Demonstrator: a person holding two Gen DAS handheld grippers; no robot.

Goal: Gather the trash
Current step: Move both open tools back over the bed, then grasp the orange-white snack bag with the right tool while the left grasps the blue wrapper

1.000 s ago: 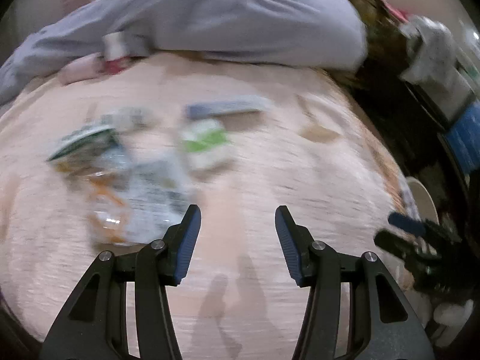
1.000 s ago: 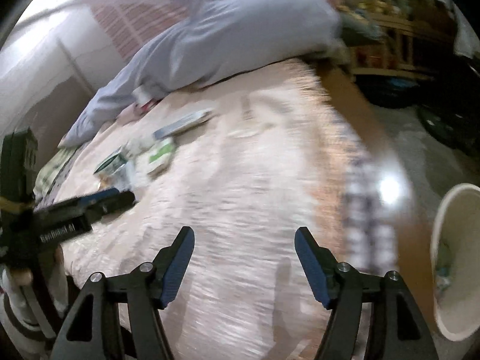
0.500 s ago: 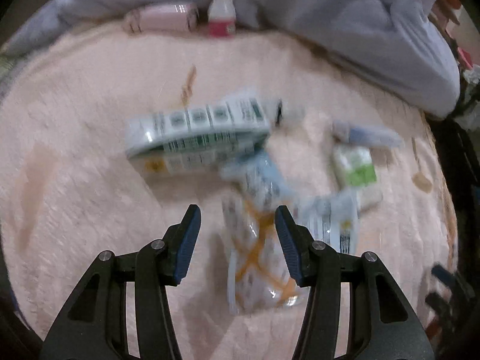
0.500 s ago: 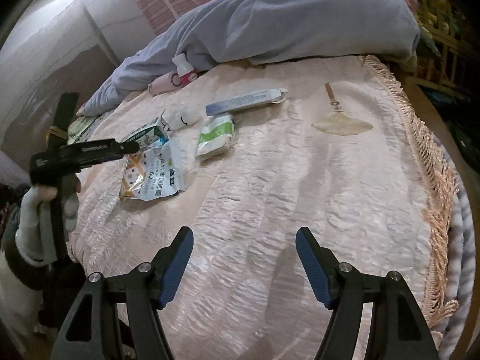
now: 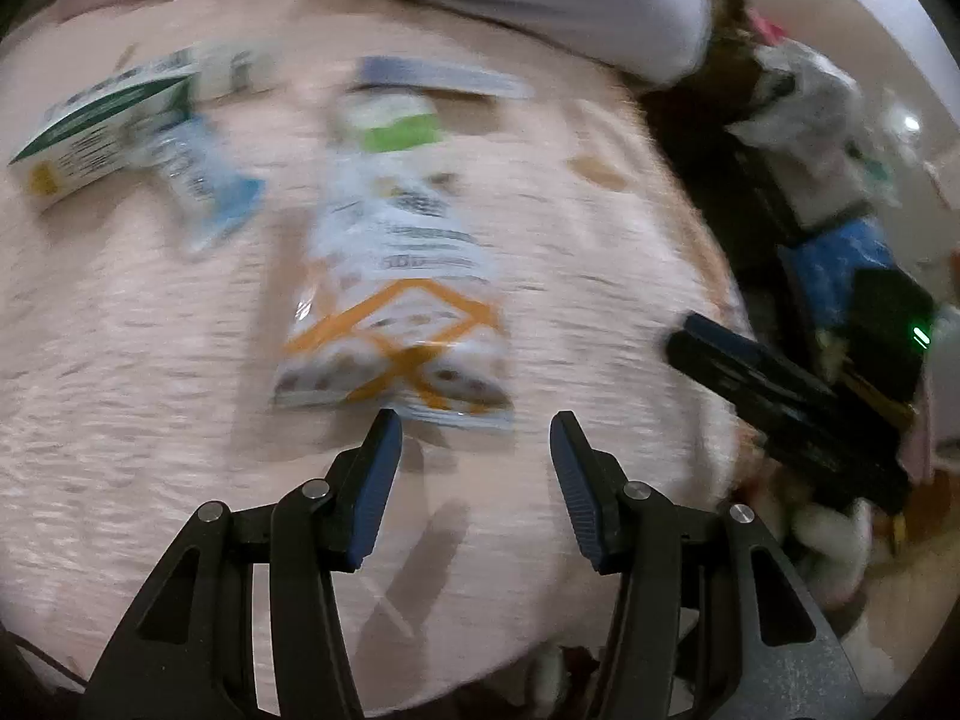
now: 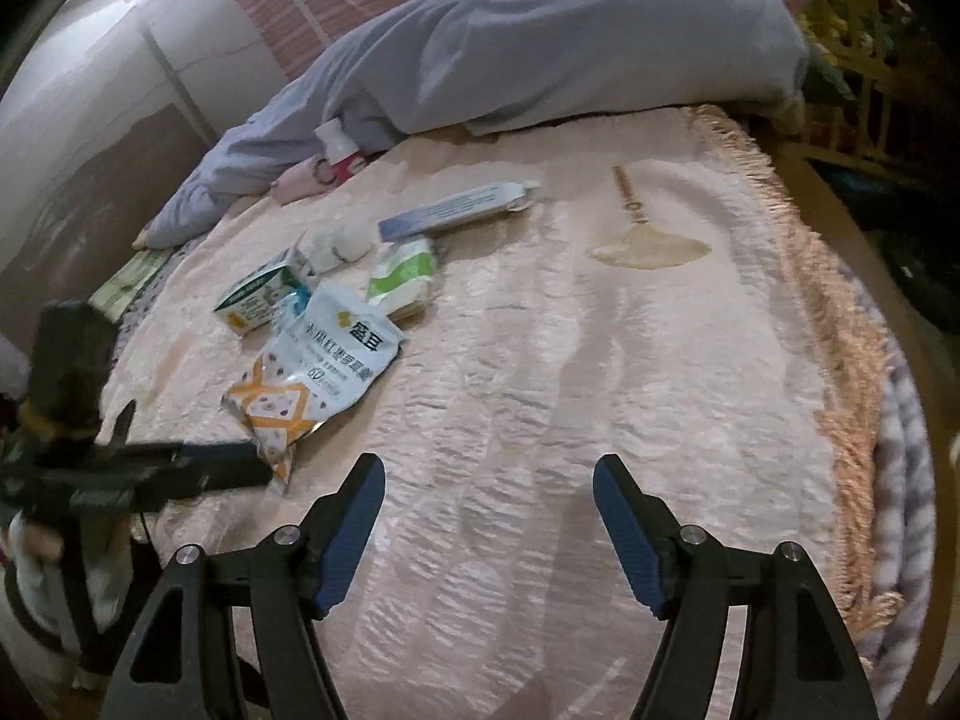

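While your trash lies in a small heap on the pink cover (image 6: pixel 600 360), the nearest piece is a flat white bag (image 6: pixel 312 378) with orange lines, lying just past your left gripper (image 5: pixel 474 438). Those jaws stand partly open and hold nothing; the bag is in front of the tips, not between them. Behind the bag you have a green and white box (image 6: pixel 258 297), a small green and white pack (image 6: pixel 405 276), a crumpled white wad (image 6: pixel 339 246) and a long blue and white tube box (image 6: pixel 456 210), all close together. Your right gripper (image 6: pixel 486 486) hangs over bare cover beside the heap, jaws wide and empty. A grey blanket (image 6: pixel 570 36) lies bunched at the far edge.
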